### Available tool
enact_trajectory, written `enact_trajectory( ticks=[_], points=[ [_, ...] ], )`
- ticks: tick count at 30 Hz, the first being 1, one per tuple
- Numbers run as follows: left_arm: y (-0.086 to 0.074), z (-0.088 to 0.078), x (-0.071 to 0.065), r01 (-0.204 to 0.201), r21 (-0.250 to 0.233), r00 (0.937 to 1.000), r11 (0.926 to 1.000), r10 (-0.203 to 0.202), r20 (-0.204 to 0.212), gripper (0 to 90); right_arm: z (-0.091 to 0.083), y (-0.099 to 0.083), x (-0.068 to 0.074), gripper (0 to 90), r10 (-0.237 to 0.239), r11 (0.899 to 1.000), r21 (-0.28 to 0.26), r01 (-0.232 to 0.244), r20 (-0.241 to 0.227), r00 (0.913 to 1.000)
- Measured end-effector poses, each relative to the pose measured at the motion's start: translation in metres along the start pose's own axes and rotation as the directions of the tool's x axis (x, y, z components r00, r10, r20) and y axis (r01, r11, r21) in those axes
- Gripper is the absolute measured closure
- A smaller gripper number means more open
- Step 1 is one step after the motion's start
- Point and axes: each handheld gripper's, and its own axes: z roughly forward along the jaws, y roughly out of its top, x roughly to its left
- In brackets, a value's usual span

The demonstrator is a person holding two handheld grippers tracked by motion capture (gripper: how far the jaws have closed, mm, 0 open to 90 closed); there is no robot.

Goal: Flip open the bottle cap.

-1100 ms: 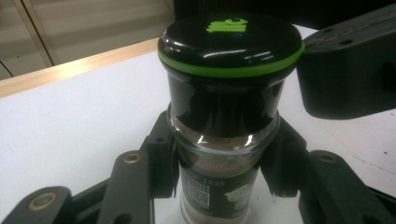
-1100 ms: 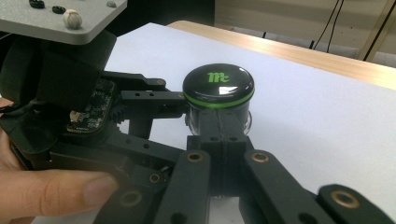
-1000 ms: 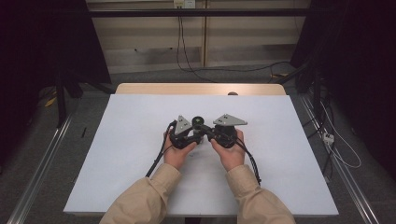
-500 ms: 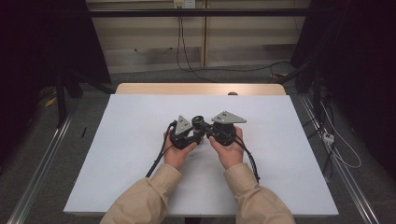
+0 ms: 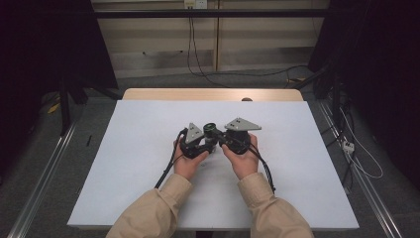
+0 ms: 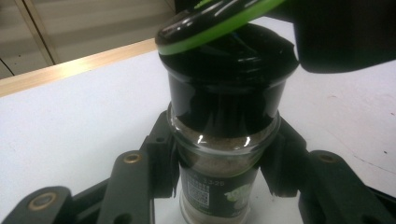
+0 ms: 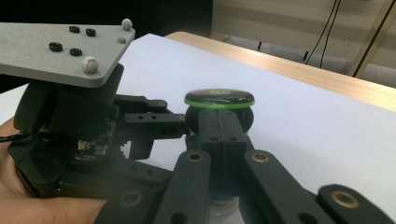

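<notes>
High view: small glass spice jar (image 5: 211, 133) with black cap and green-rimmed flip lid, upright near the middle of the white bench (image 5: 124, 163), between the left gripper (image 5: 197, 144) and right gripper (image 5: 233, 139). Broad bare surface lies on every side, edges well apart.

Left gripper view: jar (image 6: 219, 163) holds brownish powder up to the shoulder; dark printed label below; fingers (image 6: 161, 158) clenched on its glass neck; lid tilted open.

Right gripper view: right fingers (image 7: 219, 135) pressed together, just before the cap (image 7: 219, 100).
</notes>
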Motion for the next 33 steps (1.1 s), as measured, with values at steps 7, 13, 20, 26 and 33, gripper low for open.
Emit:
enact_trajectory(
  ticks=[7, 13, 20, 26, 33],
  points=[
    [0.000, 0.000, 0.000, 0.000, 0.000, 1.0000, 1.0000, 0.000, 0.000, 53.6, 0.001, 0.001, 0.000, 90.0, -0.001, 1.000, -0.008, 0.001, -0.004, 1.0000],
    [0.000, 0.000, 0.000, 0.001, 0.000, 1.0000, 1.0000, -0.001, 0.000, 53.6, 0.001, 0.002, -0.001, 90.0, -0.006, 1.000, -0.003, 0.006, -0.005, 1.0000],
    [0.000, 0.000, 0.000, 0.003, 0.000, 1.0000, 1.0000, -0.003, 0.002, 53.6, 0.002, 0.005, 0.000, 90.0, -0.007, 1.000, -0.004, 0.007, -0.010, 0.9999],
    [0.000, 0.000, 0.000, 0.004, -0.002, 1.0000, 1.0000, -0.004, 0.002, 53.6, 0.003, 0.008, 0.000, 90.0, -0.013, 1.000, -0.004, 0.013, -0.010, 0.9999],
    [0.000, 0.000, 0.000, 0.006, -0.001, 1.0000, 1.0000, -0.006, 0.002, 53.6, 0.004, 0.011, 0.001, 90.0, -0.015, 1.000, -0.007, 0.014, -0.010, 0.9998]
  ],
)
